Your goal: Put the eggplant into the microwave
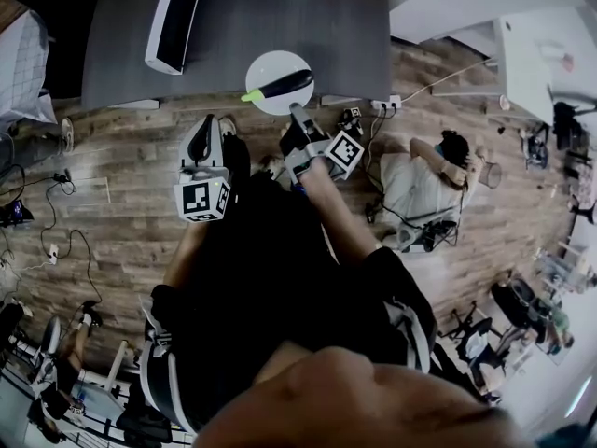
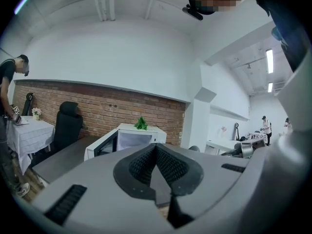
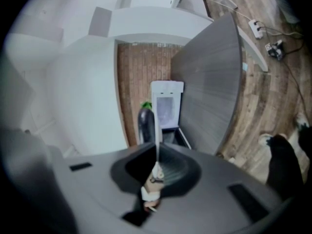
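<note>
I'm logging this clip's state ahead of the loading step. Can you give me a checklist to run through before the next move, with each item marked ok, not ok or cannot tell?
1. Right gripper grips the round white plate: ok, jaws shut on its rim.
2. Dark purple eggplant with green stem lies on that plate: ok.
3. White microwave has its door open: ok, it stands wide.
4. Microwave cavity free of other things: cannot tell.
5. Left gripper empty and out of the way: ok, jaws together on nothing.
6. Plate clear of the grey table: cannot tell.
</note>
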The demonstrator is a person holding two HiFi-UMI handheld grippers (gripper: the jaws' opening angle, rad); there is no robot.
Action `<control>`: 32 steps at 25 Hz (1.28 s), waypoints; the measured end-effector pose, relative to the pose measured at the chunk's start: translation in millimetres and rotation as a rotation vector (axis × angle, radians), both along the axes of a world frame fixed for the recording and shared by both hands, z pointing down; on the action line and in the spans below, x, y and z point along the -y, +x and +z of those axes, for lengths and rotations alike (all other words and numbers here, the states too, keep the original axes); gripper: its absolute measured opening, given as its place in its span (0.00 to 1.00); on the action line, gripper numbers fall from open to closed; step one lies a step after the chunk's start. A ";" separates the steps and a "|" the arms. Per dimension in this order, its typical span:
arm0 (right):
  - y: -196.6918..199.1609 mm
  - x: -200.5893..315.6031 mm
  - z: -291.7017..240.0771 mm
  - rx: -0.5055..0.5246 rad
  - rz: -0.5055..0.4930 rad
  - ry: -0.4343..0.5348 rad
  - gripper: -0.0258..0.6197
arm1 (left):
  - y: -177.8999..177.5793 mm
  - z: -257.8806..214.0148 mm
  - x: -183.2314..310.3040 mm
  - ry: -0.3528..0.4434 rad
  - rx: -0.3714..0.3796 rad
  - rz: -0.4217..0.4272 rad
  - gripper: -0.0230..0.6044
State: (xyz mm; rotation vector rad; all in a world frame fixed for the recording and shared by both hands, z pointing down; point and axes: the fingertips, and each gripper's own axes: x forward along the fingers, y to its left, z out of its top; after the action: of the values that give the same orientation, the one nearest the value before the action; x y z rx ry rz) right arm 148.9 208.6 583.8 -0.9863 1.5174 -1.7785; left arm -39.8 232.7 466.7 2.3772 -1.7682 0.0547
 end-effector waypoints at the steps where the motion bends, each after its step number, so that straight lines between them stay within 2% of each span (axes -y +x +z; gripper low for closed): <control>1: -1.2 2.5 -0.6 -0.001 0.004 0.000 0.10 | -0.4 -0.1 4.8 0.002 -0.001 0.004 0.09; 22: -42.7 81.5 -24.2 -0.007 0.013 0.022 0.10 | -12.4 -18.7 128.2 0.036 -0.055 0.122 0.09; 28: -60.0 123.0 -18.9 -0.002 0.038 0.019 0.10 | -30.3 -24.7 172.8 0.040 -0.080 0.185 0.09; 32: -62.2 141.4 -20.3 -0.005 0.043 0.019 0.10 | -33.9 -27.7 186.8 0.035 -0.092 0.186 0.09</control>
State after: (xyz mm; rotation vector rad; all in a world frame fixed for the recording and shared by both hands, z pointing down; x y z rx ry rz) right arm 86.7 67.2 563.5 -1.0072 1.5018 -1.7298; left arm -73.7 45.8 439.0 2.5193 -1.5164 -0.0605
